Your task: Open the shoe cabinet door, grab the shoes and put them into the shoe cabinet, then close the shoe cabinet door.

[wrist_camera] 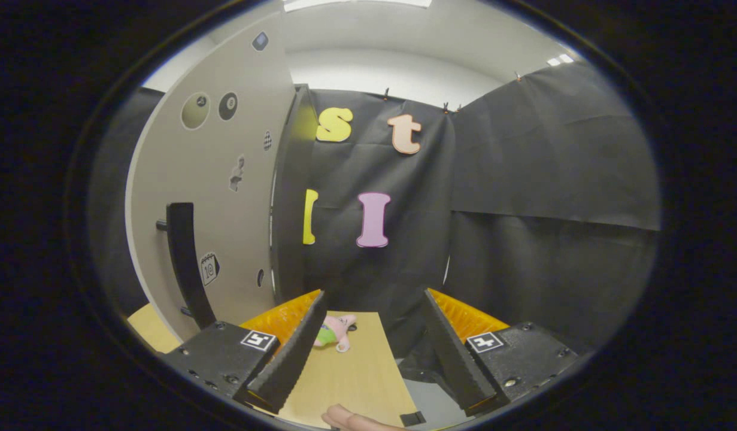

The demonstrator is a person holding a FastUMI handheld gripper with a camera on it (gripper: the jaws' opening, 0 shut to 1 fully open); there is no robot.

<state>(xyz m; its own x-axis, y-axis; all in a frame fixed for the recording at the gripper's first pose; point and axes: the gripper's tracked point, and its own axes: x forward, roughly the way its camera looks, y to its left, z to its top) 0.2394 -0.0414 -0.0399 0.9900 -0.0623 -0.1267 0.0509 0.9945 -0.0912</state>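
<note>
Wooden bench (350,374) below; hand-held gripper (373,347) fingers apart, holding nothing, aimed beside shoe cabinet door (218,179), likely lining up for its black handle (185,269).

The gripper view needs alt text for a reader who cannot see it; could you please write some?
The gripper is open and holds nothing, its fingers spread over a wooden tabletop. A small pink plush toy lies just ahead of them, and a grey cabinet door with a black handle stands to the left.

A calendar-shaped sticker (209,268) low on the pale cabinet door (224,179) carries the number 10, and a round black billiard-ball sticker (227,106) near the door's top appears to read 8.
</note>
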